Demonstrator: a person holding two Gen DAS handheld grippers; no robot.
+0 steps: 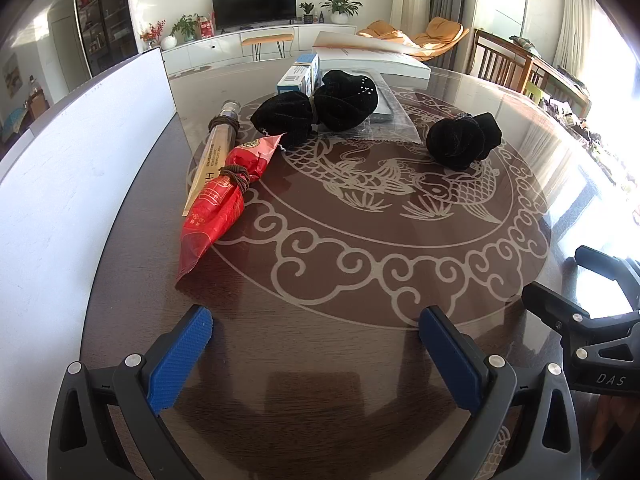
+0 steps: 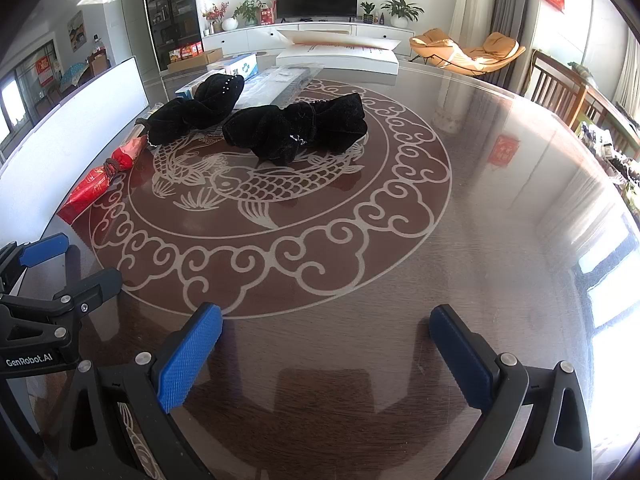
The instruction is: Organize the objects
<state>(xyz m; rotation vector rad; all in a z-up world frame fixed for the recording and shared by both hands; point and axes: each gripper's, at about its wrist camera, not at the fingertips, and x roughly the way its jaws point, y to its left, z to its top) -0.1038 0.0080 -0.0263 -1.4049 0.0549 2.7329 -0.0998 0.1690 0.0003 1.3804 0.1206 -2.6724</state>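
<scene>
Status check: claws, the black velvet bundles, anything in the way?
Left claw open, empty. Right claw open, empty. Two black velvet bundles untouched mid-table. Path clear.

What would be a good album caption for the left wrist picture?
Open left gripper hovers over a fish-patterned table holding a red packet and two black velvet bundles.

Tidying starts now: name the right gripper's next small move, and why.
Probably ease the right gripper forward toward the nearer black velvet bundle. Its jaws are open and empty, and that bundle lies apart on the table, ahead of it.
</scene>
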